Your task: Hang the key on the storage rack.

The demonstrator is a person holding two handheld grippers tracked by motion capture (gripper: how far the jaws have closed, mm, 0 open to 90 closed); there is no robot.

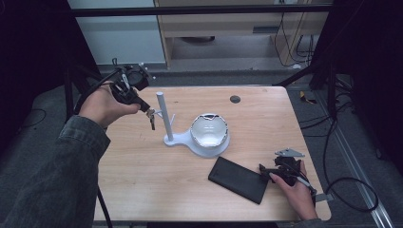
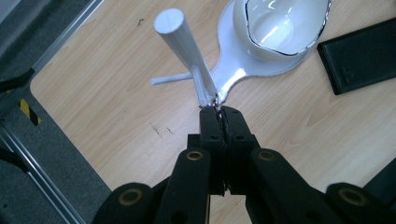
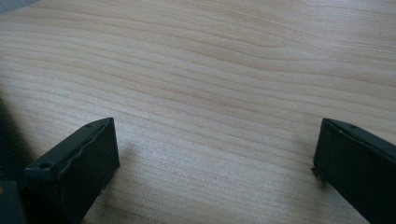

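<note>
A white stand (image 1: 164, 116) with an upright post and short side pegs rises from a flat base on the table. My left gripper (image 1: 144, 107) is in the air just left of the post, shut on a small bunch of keys (image 1: 151, 118) that dangles below the jaws. In the left gripper view the jaws (image 2: 219, 110) are pressed together on a thin bit of metal at the tip of one peg (image 2: 203, 87) of the stand (image 2: 183, 41). My right gripper (image 1: 269, 172) rests low at the table's front right, open, with bare wood between its fingers (image 3: 215, 140).
A white bowl (image 1: 209, 129) with a dark rim sits on the stand's base, also seen in the left gripper view (image 2: 275, 28). A black flat case (image 1: 238, 179) lies beside the right gripper. The wooden table (image 1: 142, 175) has a round grommet (image 1: 235, 99) at the back.
</note>
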